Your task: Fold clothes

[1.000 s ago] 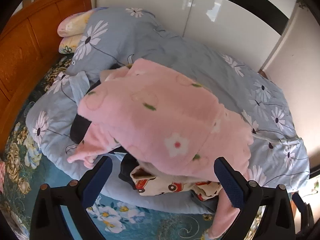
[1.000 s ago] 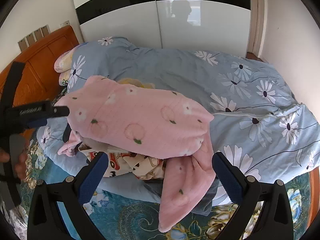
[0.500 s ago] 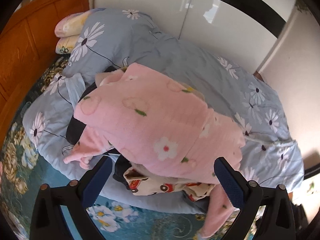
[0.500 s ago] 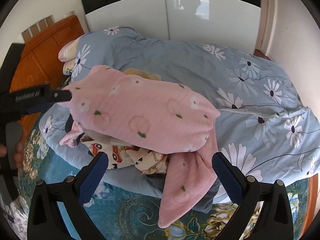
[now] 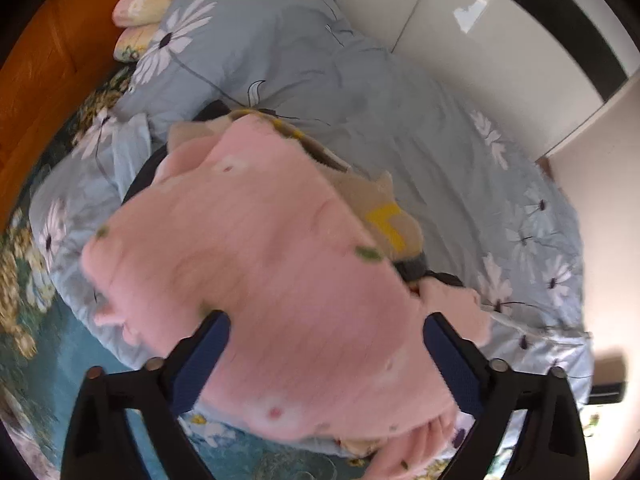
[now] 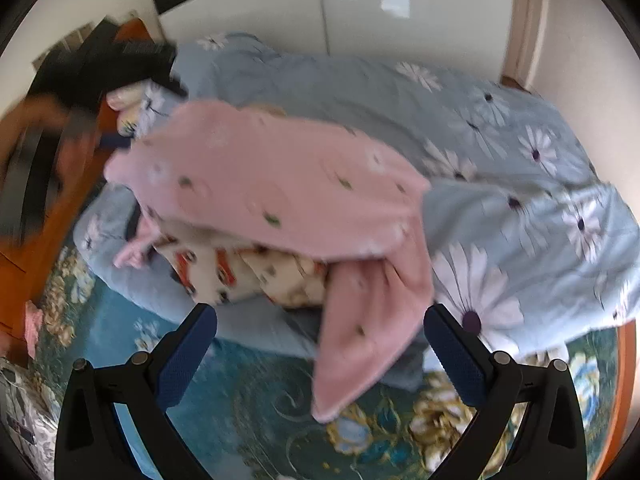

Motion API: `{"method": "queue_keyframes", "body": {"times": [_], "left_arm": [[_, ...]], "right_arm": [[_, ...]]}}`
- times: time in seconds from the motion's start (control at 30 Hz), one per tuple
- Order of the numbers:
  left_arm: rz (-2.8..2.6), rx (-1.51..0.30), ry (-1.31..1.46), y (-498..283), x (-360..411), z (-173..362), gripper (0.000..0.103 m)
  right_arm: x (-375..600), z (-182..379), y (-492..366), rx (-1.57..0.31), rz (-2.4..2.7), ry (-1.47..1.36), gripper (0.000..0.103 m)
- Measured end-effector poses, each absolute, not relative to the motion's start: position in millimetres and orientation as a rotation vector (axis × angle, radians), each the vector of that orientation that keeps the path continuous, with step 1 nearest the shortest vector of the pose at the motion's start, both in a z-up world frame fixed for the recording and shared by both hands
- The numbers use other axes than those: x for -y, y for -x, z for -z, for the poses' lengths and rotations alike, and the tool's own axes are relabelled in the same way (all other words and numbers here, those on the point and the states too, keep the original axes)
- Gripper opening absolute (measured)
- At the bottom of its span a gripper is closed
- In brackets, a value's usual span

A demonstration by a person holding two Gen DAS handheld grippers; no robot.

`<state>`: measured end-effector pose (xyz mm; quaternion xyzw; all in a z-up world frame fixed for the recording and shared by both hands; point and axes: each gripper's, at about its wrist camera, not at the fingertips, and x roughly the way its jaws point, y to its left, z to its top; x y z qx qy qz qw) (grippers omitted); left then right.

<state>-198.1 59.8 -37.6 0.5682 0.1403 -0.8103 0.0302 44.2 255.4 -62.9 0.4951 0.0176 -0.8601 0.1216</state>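
A pink fleece garment (image 5: 272,264) with small flowers lies on top of a pile of clothes on the bed; it also shows in the right wrist view (image 6: 280,184), one sleeve (image 6: 360,340) hanging down the front. Under it lie a cream printed garment (image 6: 240,272) and a beige one with yellow marks (image 5: 384,216). My left gripper (image 5: 326,356) is open, its jaws wide apart, right over the pink garment's near part. My right gripper (image 6: 320,354) is open and empty, just in front of the hanging sleeve. The left gripper shows blurred at the right wrist view's upper left (image 6: 100,64).
A light blue daisy-print duvet (image 6: 500,184) is bunched across the bed. A teal floral sheet (image 6: 260,392) covers the mattress in front. An orange wooden headboard (image 5: 48,60) stands at the left with pillows (image 5: 140,12). White wardrobe doors (image 6: 360,20) stand behind the bed.
My left gripper has moved forward and down, close over the pink garment, which now fills the space between its jaws. My right gripper has moved in a little closer. Both views are blurred by motion.
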Motion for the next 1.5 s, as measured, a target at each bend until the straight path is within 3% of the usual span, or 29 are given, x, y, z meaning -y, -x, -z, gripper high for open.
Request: {"method": "queue_keyframes", "body": {"times": [0.07,0.13,0.27,0.33,0.43,0.63,1.0,1.27,1.5], "left_arm": [[2.479,-0.391,-1.777,213,-69,45,0.082],[2.443,-0.358,-1.798,226,-76,54,0.06],[2.423,-0.328,-1.778,227,-75,64,0.036],[2.455,-0.335,-1.761,217,-72,62,0.02],[2.541,-0.415,-1.752,185,-62,52,0.012],[2.689,-0.578,-1.726,106,-36,31,0.01],[2.633,-0.611,-1.803,-35,58,35,0.01],[2.536,-0.722,-1.867,-99,186,76,0.009],[2.439,-0.768,-1.809,-142,304,102,0.009]], "right_arm": [[-267,73,-54,-0.036,2.51,-1.484,0.103],[-280,84,-67,-0.014,2.513,-1.529,0.103],[-310,109,-98,0.005,2.517,-1.644,0.103],[-324,119,-110,0.018,2.508,-1.709,0.103],[-346,135,-124,0.062,2.486,-1.815,0.103],[-368,146,-138,0.17,2.469,-1.927,0.103],[-350,129,-141,0.203,2.45,-1.92,0.103],[-264,88,-153,0.053,2.512,-1.834,0.103],[-161,32,-211,0.045,2.529,-1.772,0.103]]}}
